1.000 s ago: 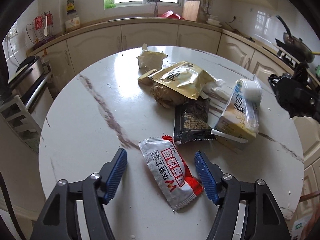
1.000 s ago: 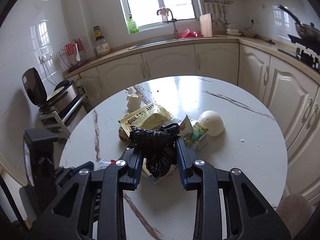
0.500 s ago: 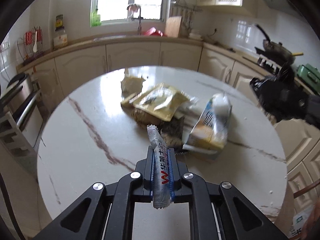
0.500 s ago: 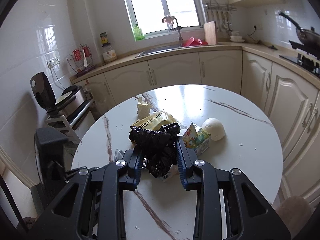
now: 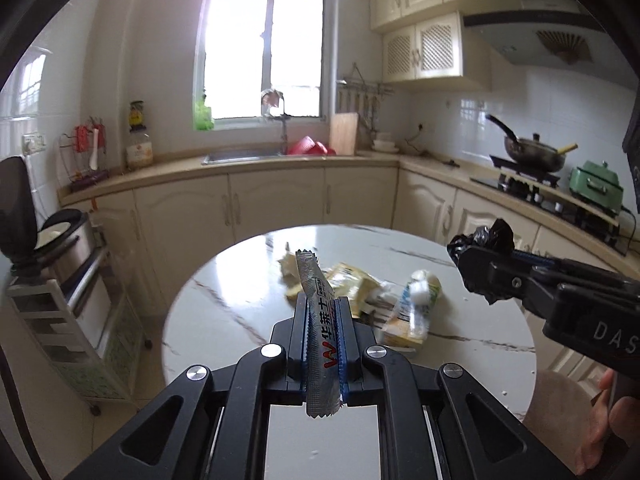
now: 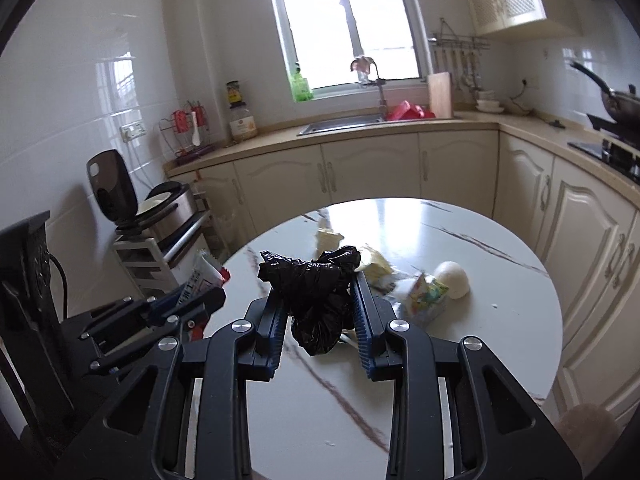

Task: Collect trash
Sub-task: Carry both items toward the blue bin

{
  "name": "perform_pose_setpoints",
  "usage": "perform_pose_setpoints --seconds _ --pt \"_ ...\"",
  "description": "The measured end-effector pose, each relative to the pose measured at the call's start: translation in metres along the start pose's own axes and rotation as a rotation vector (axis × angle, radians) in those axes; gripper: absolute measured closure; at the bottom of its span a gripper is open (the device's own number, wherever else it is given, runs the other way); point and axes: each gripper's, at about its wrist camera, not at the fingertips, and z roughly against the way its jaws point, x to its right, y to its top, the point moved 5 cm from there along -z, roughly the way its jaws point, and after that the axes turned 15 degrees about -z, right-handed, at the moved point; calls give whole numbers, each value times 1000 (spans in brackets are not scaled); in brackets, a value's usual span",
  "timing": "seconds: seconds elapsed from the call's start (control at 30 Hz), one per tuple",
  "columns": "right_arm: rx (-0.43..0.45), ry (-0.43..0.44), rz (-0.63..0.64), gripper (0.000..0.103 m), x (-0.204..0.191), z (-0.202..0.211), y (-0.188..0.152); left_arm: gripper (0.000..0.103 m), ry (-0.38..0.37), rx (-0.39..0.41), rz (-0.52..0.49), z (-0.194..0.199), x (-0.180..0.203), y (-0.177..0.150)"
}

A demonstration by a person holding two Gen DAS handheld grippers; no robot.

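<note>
My left gripper (image 5: 322,308) is shut on a silver snack wrapper (image 5: 318,320) with red and white print, held on edge above the round white marble table (image 5: 224,320). My right gripper (image 6: 319,292) is shut on a crumpled black plastic bag (image 6: 316,280), also off the table. In the left wrist view the right gripper (image 5: 480,268) hangs at the right with the black bag (image 5: 492,236) sticking out. More trash lies mid-table: a yellow pouch (image 5: 348,280), crumpled paper (image 5: 288,266), a drink carton (image 6: 426,294) and a white round lump (image 6: 452,278).
A rice cooker (image 6: 160,204) stands on a white rack (image 5: 72,320) left of the table. Cream cabinets (image 5: 280,200) with a sink (image 6: 340,124) run along the back. At the right are a pan (image 5: 532,152) on a stove and a hand (image 5: 608,412).
The left gripper closed on the snack wrapper and lifted it off the table, rising and drawing back. The right gripper, still holding the black bag, also rose and drew back.
</note>
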Motion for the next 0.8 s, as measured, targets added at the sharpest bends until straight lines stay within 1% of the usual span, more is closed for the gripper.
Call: perform_pose_setpoints --seconds 0.1,0.27,0.3,0.4,0.53,0.63,0.67,0.8 --pt "-3 46 40 74 -34 2 -6 96 57 29 0 32 -26 -15" --pt "-40 151 114 74 -104 -7 -25 96 127 25 39 87 -73 -64" --pt "-61 173 136 74 -122 -13 -32 96 145 20 44 98 -83 -75" --pt "-111 226 176 75 -162 -32 -53 96 181 -10 83 131 -115 -114" --pt "-203 275 221 75 -211 -69 -90 96 234 -91 153 162 -163 -169" --pt "-276 281 248 74 -234 -101 -118 95 225 -168 213 156 -193 -202" --pt "-296 280 254 74 -238 -111 -127 95 229 -192 230 155 -200 -214" --pt "-393 258 280 74 -252 -156 -161 95 199 -307 306 133 -226 -263"
